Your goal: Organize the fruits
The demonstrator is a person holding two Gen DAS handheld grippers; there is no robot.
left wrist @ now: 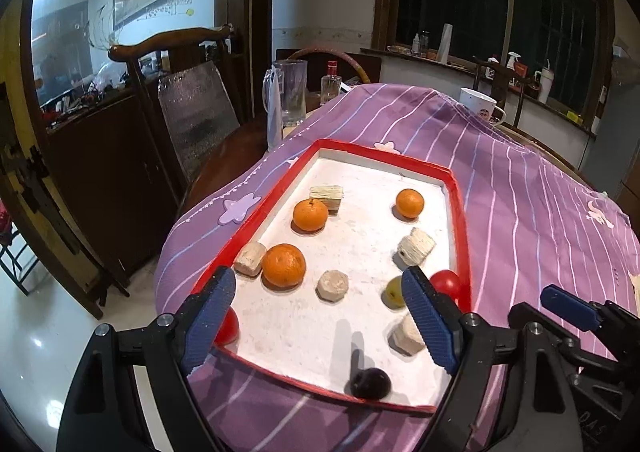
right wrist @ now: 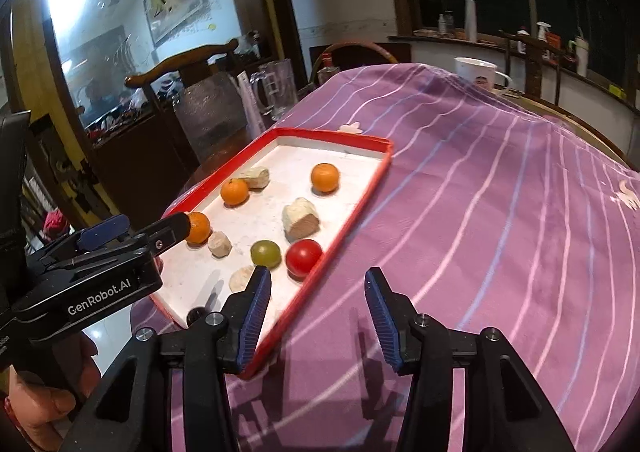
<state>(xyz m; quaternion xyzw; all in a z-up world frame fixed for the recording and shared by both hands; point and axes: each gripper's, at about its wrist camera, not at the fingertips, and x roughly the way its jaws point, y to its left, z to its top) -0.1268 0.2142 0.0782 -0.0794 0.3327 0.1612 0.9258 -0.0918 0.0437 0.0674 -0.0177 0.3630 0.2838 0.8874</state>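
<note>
A red-rimmed white tray (left wrist: 460, 188) lies on the purple striped cloth; it also shows in the right wrist view (right wrist: 352, 208). It holds three oranges (left wrist: 283, 265) (left wrist: 310, 214) (left wrist: 409, 203), a green fruit (left wrist: 394, 292) (right wrist: 265, 252), a red tomato (left wrist: 447, 283) (right wrist: 303, 256), another red fruit (left wrist: 228, 326) at the near left, a dark fruit (left wrist: 371, 383) at the near edge, and several beige blocks (left wrist: 333, 285). My left gripper (left wrist: 320, 322) is open and empty over the tray's near end. My right gripper (right wrist: 318, 318) is open and empty above the tray's right rim and the cloth.
The cloth (right wrist: 500, 212) covers a round table. Behind the tray stand a glass jug (left wrist: 294, 92), a bottle (left wrist: 330, 82) and a white mug (left wrist: 478, 104) (right wrist: 478, 70). A wooden chair (left wrist: 176, 52) stands at the back left. The table edge drops to the floor on the left.
</note>
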